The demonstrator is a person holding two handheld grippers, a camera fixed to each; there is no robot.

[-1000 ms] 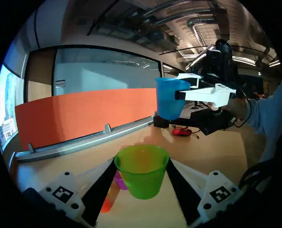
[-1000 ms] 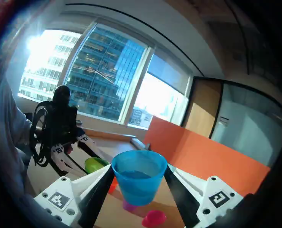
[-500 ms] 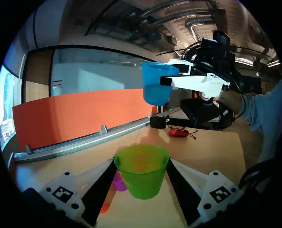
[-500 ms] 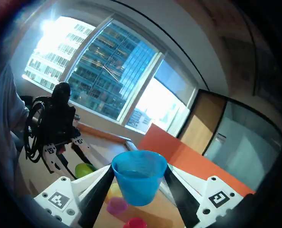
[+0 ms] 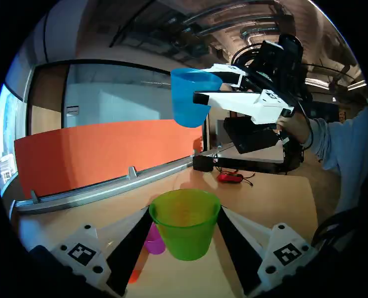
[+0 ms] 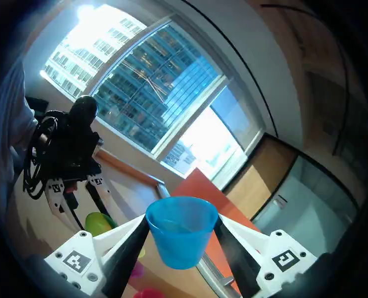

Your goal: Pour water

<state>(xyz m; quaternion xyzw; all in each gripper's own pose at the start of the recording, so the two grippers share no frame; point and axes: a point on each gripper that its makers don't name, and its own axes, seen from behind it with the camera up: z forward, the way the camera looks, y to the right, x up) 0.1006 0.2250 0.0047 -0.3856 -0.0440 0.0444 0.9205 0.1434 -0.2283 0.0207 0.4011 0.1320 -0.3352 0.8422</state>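
Since a second before, the right claw (image 5: 202,84) had carried the blue cup (image 5: 187,102) higher and leftward in the left gripper view. The cup sat between that claw's two white fingers, which pressed on its opposite sides just under the rim. It leaned slightly, and the right gripper view showed water inside it. A hand (image 5: 295,126) held the claw from behind.

The left claw (image 5: 184,226) was closed to cup width on the green cup (image 5: 184,233), one dark finger against each side. That cup stood upright and looked empty, held above the table (image 5: 273,198). The blue cup hung higher than the green one and beyond it, the two well apart.

On the table below the green cup stood a purple cup (image 5: 155,244) and an orange cup (image 5: 135,272).
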